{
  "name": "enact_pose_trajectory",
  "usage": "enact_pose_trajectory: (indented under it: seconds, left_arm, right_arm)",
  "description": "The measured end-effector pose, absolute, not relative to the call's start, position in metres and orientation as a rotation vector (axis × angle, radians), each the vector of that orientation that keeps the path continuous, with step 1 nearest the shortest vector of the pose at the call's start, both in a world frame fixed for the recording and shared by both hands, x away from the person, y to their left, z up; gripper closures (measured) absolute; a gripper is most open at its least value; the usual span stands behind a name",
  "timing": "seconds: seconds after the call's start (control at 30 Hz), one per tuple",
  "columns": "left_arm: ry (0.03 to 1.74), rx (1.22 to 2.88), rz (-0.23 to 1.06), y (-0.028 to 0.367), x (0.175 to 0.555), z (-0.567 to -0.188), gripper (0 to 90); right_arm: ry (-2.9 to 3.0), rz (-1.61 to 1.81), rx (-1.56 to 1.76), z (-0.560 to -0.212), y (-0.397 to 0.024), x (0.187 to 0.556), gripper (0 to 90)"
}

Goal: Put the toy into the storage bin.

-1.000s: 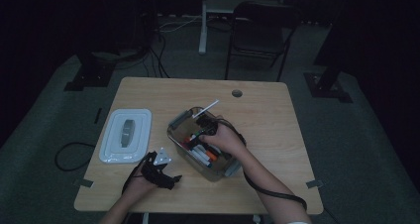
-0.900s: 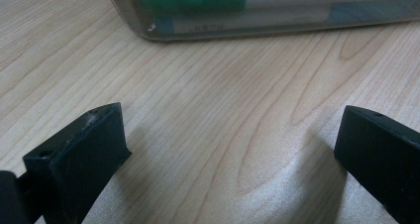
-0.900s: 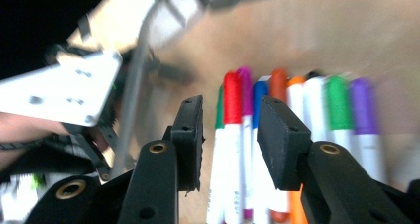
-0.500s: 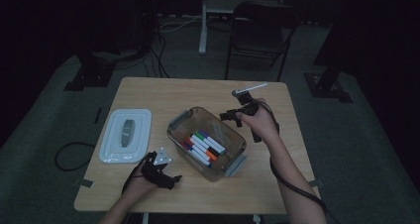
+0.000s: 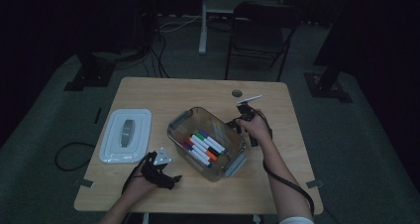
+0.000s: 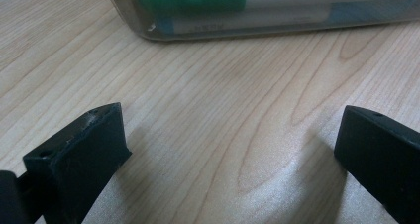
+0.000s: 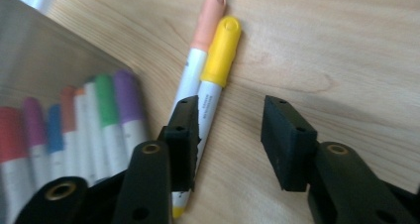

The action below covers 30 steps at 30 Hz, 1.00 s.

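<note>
A clear plastic container [image 5: 178, 125] stands mid-table with several coloured markers [image 5: 205, 147] in it. My right gripper [image 5: 243, 124] is low over the table just right of the container. In the right gripper view its jaws [image 7: 230, 120] stand open over bare wood and have just been closing, with nothing between them. A yellow-capped marker [image 7: 221, 45] and a peach-capped marker [image 7: 208, 16] lie side by side on the table, and the yellow one runs under the left jaw. My left gripper [image 5: 158, 172] rests near the front edge, its jaws [image 6: 233, 135] wide open and facing the container wall [image 6: 247, 28].
A white lid [image 5: 126, 135] with a grey handle lies at the table's left. A small round hole [image 5: 237, 92] sits near the table's back edge. A folding chair [image 5: 262, 26] stands behind the table. Cables run across the floor at left.
My right gripper left the inside of the container, swung up toward the back right, then came down beside the container's right side. The left gripper has stayed put.
</note>
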<state>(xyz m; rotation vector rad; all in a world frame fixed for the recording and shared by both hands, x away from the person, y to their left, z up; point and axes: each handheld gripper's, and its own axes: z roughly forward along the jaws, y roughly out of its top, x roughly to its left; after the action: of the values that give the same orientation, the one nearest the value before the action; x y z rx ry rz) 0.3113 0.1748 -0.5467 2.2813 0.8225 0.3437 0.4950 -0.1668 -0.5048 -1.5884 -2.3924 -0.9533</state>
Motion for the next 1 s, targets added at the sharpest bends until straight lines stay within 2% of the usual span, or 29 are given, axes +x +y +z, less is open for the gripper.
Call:
enact_pose_trajectory:
  seconds: [0.23,0.33,0.47,0.57,0.73,1.0]
  left_arm:
    - [0.822,2.282,0.344,0.175,0.311,-0.547,0.4]
    - [0.822,2.282,0.344,0.175,0.311,-0.547,0.4]
    - [0.822,2.282,0.344,0.175,0.311,-0.547,0.4]
    - [0.822,2.282,0.344,0.175,0.311,-0.547,0.4]
    - [0.822,2.282,0.344,0.175,0.311,-0.547,0.4]
    - [0.821,2.284,0.344,0.175,0.311,-0.547,0.4]
  right_arm:
    - [-2.415,-0.87,-1.544,-0.515,-0.145,0.501,60.3]
    - [-2.452,-0.835,-1.532,-0.517,-0.14,0.502,63.2]
    - [-2.482,-0.768,-1.566,-0.515,-0.139,0.503,76.4]
    - [-2.477,-0.739,-1.634,-0.513,-0.145,0.503,76.7]
    - [-2.405,-0.813,-1.679,-0.498,-0.164,0.5,76.7]
    - [-2.394,-0.979,-1.665,-0.446,-0.19,0.483,76.7]
